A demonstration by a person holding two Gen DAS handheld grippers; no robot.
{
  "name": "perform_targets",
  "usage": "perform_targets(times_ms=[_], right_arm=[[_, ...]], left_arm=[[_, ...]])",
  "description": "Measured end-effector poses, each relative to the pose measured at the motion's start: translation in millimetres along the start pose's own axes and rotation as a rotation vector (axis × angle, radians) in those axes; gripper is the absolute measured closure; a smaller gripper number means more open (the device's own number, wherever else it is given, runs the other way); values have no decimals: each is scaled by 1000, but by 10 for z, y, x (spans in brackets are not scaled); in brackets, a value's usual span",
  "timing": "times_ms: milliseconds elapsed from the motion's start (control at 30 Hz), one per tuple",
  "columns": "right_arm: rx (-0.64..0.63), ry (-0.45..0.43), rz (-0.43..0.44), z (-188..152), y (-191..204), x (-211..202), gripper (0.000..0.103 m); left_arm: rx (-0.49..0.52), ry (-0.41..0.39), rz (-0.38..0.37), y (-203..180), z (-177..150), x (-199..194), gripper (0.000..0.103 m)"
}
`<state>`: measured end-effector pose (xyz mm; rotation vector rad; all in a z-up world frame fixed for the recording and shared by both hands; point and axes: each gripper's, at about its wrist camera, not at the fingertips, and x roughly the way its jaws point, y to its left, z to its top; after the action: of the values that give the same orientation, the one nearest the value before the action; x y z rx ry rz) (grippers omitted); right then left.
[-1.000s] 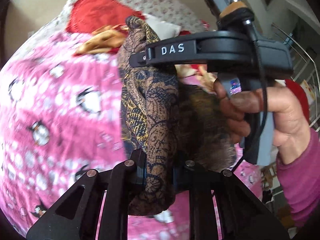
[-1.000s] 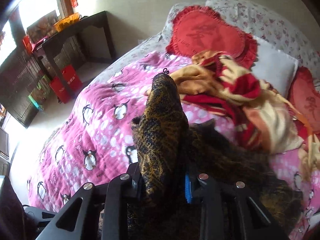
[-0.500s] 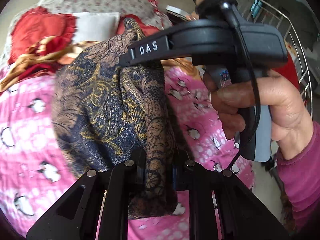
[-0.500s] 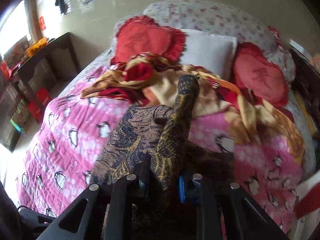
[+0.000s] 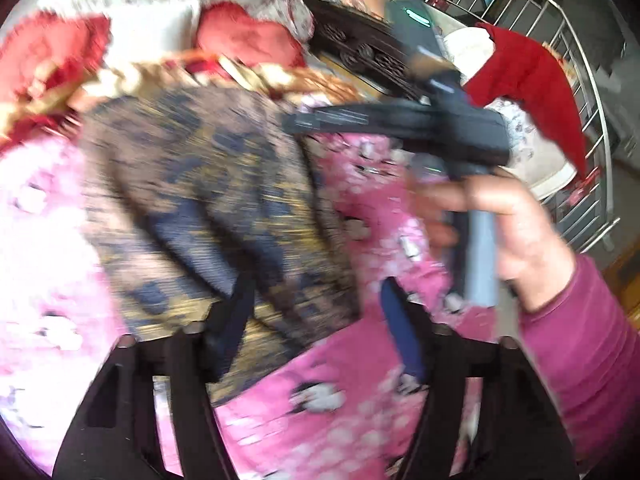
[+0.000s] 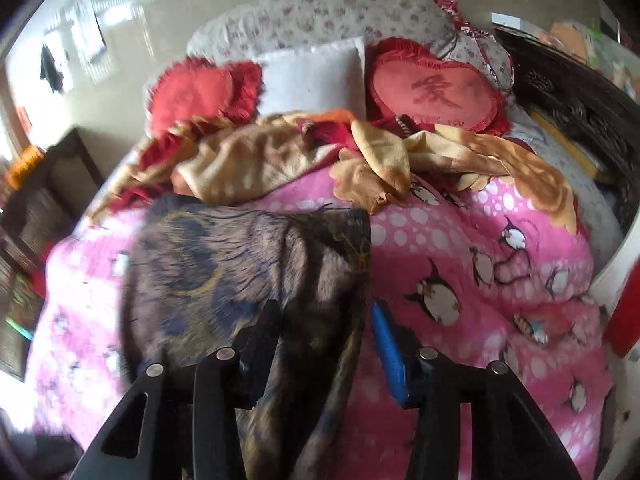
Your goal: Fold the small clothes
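A dark paisley garment (image 5: 200, 184) in brown, gold and navy lies spread on the pink penguin bedspread (image 5: 340, 420). My left gripper (image 5: 316, 284) hovers over its near edge with jaws opening wide; the cloth lies against the left finger and the pads do not press it. In the left wrist view a hand holds my right gripper (image 5: 320, 120) above the garment's far right corner. In the right wrist view the garment (image 6: 240, 264) runs down between the fingers of the right gripper (image 6: 324, 306), whose jaws are opening and no longer pinch it. Both views are motion-blurred.
A crumpled beige and red blanket (image 6: 280, 160), two red heart cushions (image 6: 436, 92) and a white pillow (image 6: 312, 76) fill the bed's head. Dark carved furniture (image 5: 360, 52) and a metal railing (image 5: 580, 80) with a red cloth (image 5: 532, 80) stand to the right.
Both grippers were shut on the lifted, bunched garment; now both have let go and it lies spread flat on the bedspread. The right gripper swung to the right.
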<state>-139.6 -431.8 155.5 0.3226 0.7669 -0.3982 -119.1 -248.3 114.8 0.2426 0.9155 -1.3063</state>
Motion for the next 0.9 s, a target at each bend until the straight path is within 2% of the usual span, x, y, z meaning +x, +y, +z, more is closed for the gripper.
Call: perform_targets(times_ms=[133, 200, 233, 267, 300, 333, 433, 533, 567, 633, 667, 700, 767, 867, 900], right_arm=[[1, -6, 97, -320, 121, -235, 55], [-14, 41, 119, -484, 222, -129, 55], [-28, 66, 110, -551, 259, -39, 55], [-45, 94, 83, -615, 298, 76, 68], [-58, 114, 68, -663, 308, 154, 96], [-53, 126, 64, -715, 302, 203, 96], [-18, 74, 67, -781, 173, 74, 97], [22, 125, 29, -888, 15, 228, 97], [21, 133, 27, -912, -1, 263, 97], [27, 94, 65, -864, 3, 156, 96], [38, 66, 85, -817, 0, 78, 89], [50, 34, 89, -754, -11, 5, 67], [76, -48, 63, -601, -32, -98, 40], [102, -66, 33, -342, -6, 41, 42], [107, -52, 27, -239, 5, 174, 57]], left_arm=[[34, -9, 190, 252, -189, -165, 34], [4, 23, 247, 395, -329, -130, 34], [-14, 36, 252, 469, -359, -69, 34], [-32, 52, 252, 535, -396, 13, 34], [-39, 66, 257, 510, -424, 66, 34], [-44, 84, 269, 507, -476, 102, 34], [-45, 117, 284, 540, -597, 236, 34], [-45, 149, 289, 575, -693, 354, 34], [-45, 151, 299, 562, -706, 349, 34], [-43, 118, 305, 547, -684, 262, 34], [-41, 89, 303, 522, -645, 217, 34], [-39, 60, 306, 505, -614, 159, 34], [-37, 8, 329, 508, -536, 72, 34], [-46, -21, 379, 566, -420, 76, 34], [-55, -19, 397, 590, -387, 100, 34]])
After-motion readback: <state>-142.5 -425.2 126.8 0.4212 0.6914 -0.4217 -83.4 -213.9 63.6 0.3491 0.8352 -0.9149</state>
